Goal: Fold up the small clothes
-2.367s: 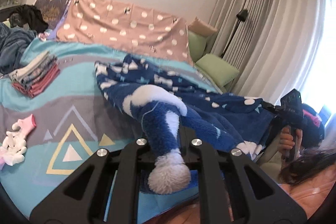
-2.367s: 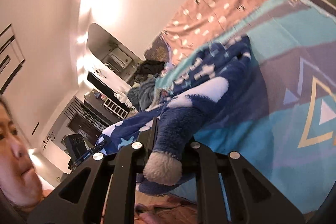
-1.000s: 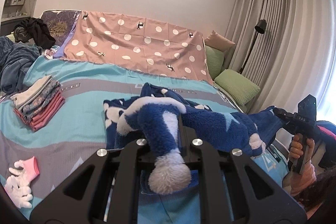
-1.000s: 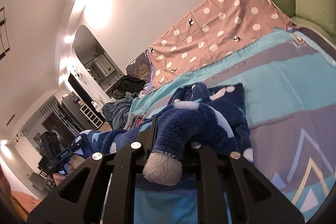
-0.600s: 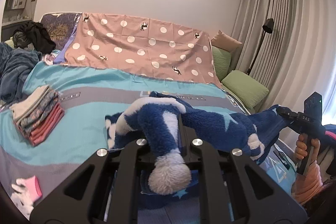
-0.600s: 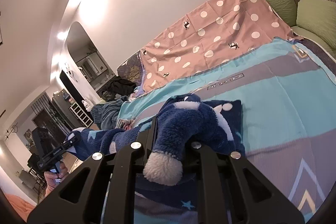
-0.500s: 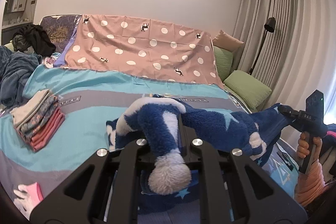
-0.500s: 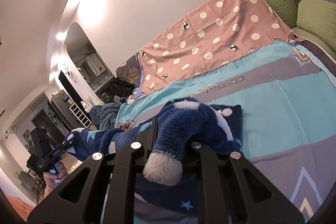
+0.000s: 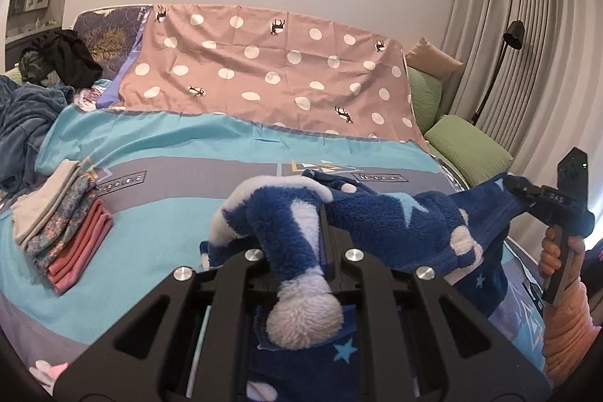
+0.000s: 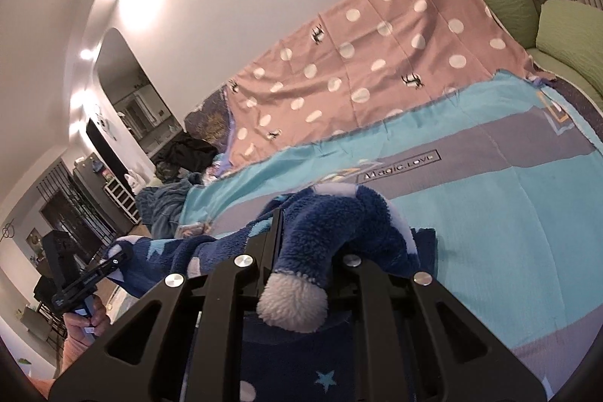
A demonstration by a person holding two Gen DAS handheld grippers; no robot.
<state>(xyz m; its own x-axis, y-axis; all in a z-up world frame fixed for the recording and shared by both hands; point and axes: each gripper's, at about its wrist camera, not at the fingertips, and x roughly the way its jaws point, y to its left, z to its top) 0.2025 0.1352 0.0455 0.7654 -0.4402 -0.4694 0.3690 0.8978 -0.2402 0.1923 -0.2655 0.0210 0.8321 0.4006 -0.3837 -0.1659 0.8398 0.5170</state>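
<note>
A fluffy dark-blue garment with white patches and pale stars hangs stretched between my two grippers above the bed. My left gripper is shut on one white-cuffed end of it. My right gripper is shut on the other white-cuffed end. In the left wrist view the right gripper shows at the right, clamped on the cloth. In the right wrist view the left gripper shows at the lower left. The garment's lower part droops below the jaws toward the bedspread.
The bed has a turquoise and grey spread with a pink polka-dot sheet behind. A stack of folded clothes lies at the left. Green pillows, a floor lamp, curtains, and a dark clothes heap surround it.
Both grippers have carried the garment forward over the bed and lifted it off the spread; it now hangs taut between them. The pink and white item at the lower left has slid nearly out of view.
</note>
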